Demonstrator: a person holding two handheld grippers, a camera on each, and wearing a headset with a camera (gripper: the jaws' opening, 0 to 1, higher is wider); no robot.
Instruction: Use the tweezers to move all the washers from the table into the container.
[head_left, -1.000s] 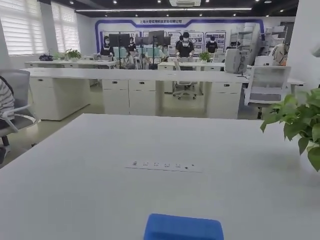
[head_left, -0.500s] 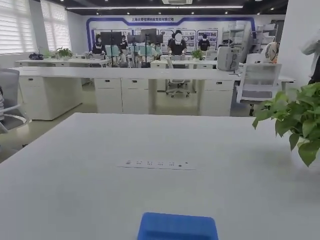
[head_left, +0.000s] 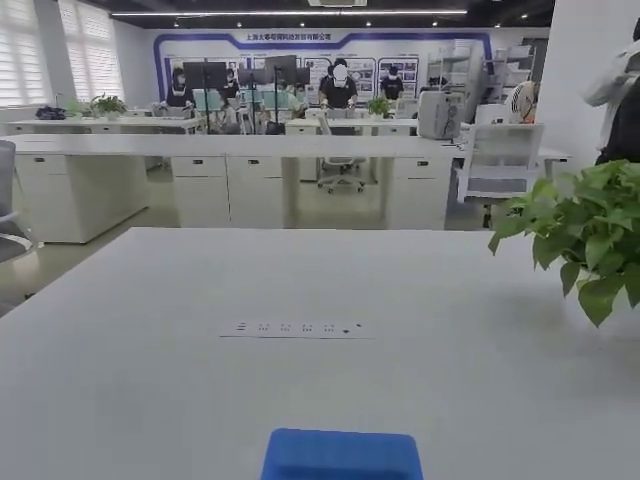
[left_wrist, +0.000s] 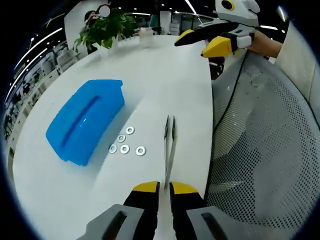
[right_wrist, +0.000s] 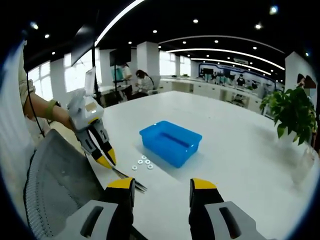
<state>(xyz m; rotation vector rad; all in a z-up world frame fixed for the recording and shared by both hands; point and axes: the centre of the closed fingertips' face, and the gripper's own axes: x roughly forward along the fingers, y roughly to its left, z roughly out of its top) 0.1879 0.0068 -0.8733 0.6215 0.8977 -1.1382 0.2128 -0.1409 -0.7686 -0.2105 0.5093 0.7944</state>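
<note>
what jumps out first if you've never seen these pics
The bright blue container on the white table grabs the eye first, with a cluster of small washers lying on the table right beside it. Next comes the left gripper, its jaws closed on the end of the tweezers near the table's edge, while the right gripper is wide open. In the head view, a green plant stands at the table's right side.

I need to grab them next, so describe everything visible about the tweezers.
The tweezers are slim, bright metal: two arms meeting at the back, tips slightly apart. They run along the white table near its edge, apart from the washers. Their back end sits between the nearly closed jaws of the left gripper; grip unclear.
</note>
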